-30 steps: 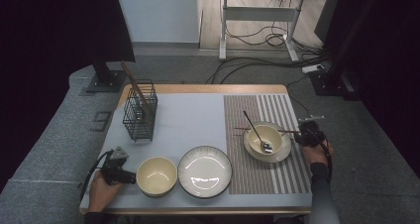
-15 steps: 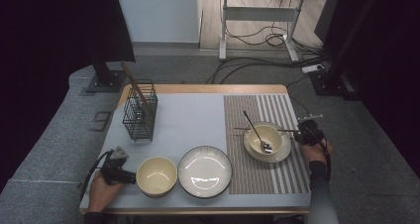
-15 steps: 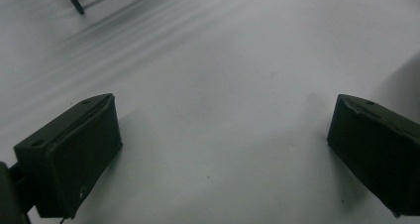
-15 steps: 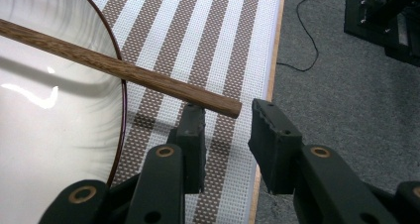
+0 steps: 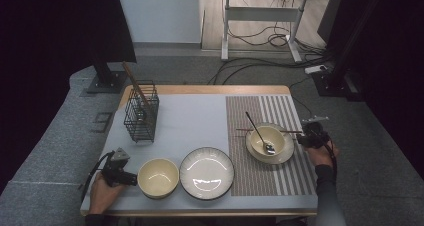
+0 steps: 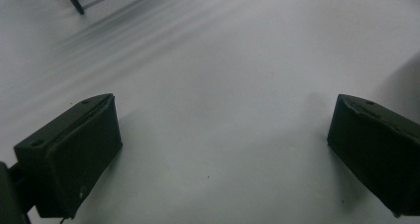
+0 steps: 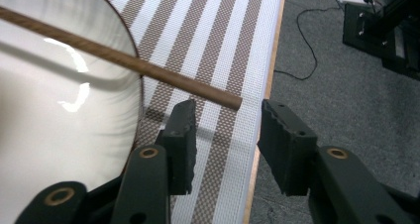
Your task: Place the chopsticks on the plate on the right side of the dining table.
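A white bowl (image 5: 270, 145) (image 7: 59, 100) with a metal spoon (image 5: 261, 134) in it stands on the striped placemat (image 5: 290, 171). A brown wooden chopstick (image 5: 290, 131) (image 7: 148, 68) lies across the bowl's rim, its end pointing to the table's right edge. My right gripper (image 5: 312, 137) (image 7: 229, 130) sits at that end. Its jaws have just been opening, and the stick's tip lies between the fingertips untouched. At the front left my left gripper (image 5: 120, 175) (image 6: 223, 154) rests wide open on the grey mat, beside a cream bowl (image 5: 158, 177), with nothing between its jaws.
A white plate (image 5: 206, 172) lies at the front middle. A black wire basket (image 5: 141, 113) holding wooden sticks stands at the back left. The table's right edge (image 7: 267, 85) runs just beside the right gripper, with grey floor and cables beyond.
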### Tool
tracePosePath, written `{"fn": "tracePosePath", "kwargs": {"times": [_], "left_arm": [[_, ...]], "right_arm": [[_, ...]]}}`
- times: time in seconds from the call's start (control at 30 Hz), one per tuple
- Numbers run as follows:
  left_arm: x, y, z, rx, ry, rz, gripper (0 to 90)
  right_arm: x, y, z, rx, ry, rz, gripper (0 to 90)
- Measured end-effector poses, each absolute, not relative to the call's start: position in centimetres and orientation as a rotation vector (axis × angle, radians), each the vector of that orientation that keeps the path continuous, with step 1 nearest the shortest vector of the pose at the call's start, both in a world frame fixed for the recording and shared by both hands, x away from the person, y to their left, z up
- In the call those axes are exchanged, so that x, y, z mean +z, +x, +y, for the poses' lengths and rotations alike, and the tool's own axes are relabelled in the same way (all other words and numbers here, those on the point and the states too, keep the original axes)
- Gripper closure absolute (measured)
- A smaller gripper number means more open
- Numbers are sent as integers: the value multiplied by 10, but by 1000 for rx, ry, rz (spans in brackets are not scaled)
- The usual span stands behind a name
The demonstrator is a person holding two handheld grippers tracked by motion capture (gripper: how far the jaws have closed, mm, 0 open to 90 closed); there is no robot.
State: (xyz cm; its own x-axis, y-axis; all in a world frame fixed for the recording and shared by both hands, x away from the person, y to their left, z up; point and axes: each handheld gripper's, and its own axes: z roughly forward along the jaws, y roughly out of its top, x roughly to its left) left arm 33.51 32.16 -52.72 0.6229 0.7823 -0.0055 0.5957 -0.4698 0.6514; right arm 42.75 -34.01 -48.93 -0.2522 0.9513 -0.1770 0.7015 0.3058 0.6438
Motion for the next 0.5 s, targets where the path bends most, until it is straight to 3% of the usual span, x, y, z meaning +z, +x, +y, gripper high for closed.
{"fn": "tracePosePath", "kwargs": {"times": [0.27,0.5], "left_arm": [[-527,335,322,392,2226,1075,0],[-527,335,322,392,2226,1075,0]], "right_arm": [[-482,406,-338,621,1431,2070,433],[-476,385,-337,689,1446,2064,378]]}}
